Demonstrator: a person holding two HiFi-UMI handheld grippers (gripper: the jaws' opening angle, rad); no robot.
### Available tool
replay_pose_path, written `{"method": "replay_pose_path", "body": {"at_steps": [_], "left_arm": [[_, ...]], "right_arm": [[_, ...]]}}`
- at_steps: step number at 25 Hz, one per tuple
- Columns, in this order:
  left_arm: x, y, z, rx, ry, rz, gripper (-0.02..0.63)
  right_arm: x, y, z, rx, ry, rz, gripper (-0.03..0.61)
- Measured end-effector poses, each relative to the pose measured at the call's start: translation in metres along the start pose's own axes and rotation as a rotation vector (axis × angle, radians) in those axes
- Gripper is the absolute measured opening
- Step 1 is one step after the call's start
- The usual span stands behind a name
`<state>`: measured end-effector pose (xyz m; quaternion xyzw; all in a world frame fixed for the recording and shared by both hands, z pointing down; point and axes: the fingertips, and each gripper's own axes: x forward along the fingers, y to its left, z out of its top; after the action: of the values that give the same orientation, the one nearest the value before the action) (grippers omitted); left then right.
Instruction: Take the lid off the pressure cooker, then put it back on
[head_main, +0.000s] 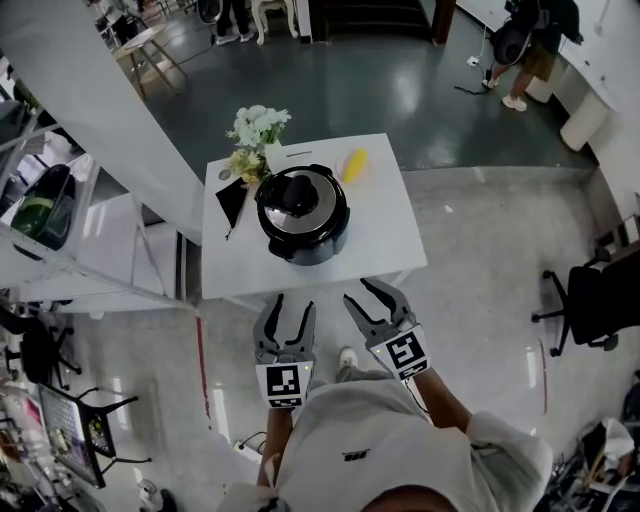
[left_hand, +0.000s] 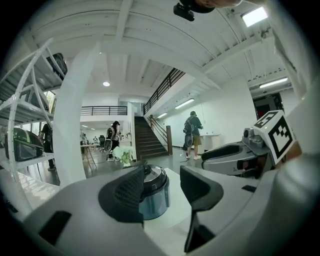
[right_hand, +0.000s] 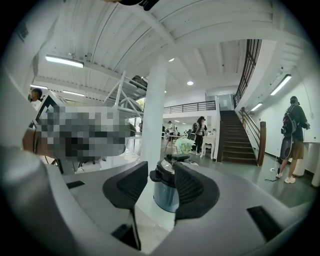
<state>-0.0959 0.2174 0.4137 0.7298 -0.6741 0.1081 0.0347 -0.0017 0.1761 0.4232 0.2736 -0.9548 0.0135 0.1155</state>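
Two empty grippers face a lidded pressure cooker from the near side of a white table.

On the white table (head_main: 385, 235), a flat black object (head_main: 232, 203) lies at the left, with a bunch of pale flowers (head_main: 258, 128) at the far left corner. The pressure cooker (head_main: 302, 215) stands mid-table with its lid (head_main: 298, 193) seated on top, and a yellow item (head_main: 354, 164) lies beyond it to the right. Just short of the table's near edge, the left gripper (head_main: 292, 305) has its jaws apart with nothing between the pads. Beside it, the right gripper (head_main: 358, 292) is likewise spread and empty. Both point toward the cooker and are well apart from it.
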Motion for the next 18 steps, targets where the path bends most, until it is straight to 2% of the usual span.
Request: {"method": "replay_pose_path", "body": {"at_steps": [8, 15, 18], "left_arm": [[0.025, 0.005, 0.0, 0.005, 0.016, 0.026, 0.239], [0.044, 0.014, 0.003, 0.011, 0.02, 0.03, 0.24], [0.056, 0.02, 0.004, 0.012, 0.022, 0.026, 0.24]], "right_arm": [[0.018, -0.022, -0.005, 0.006, -0.003, 0.023, 0.163], [0.038, -0.038, -0.006, -0.035, -0.029, 0.032, 0.163], [0.046, -0.042, -0.002, -0.012, -0.009, 0.025, 0.163]]}}
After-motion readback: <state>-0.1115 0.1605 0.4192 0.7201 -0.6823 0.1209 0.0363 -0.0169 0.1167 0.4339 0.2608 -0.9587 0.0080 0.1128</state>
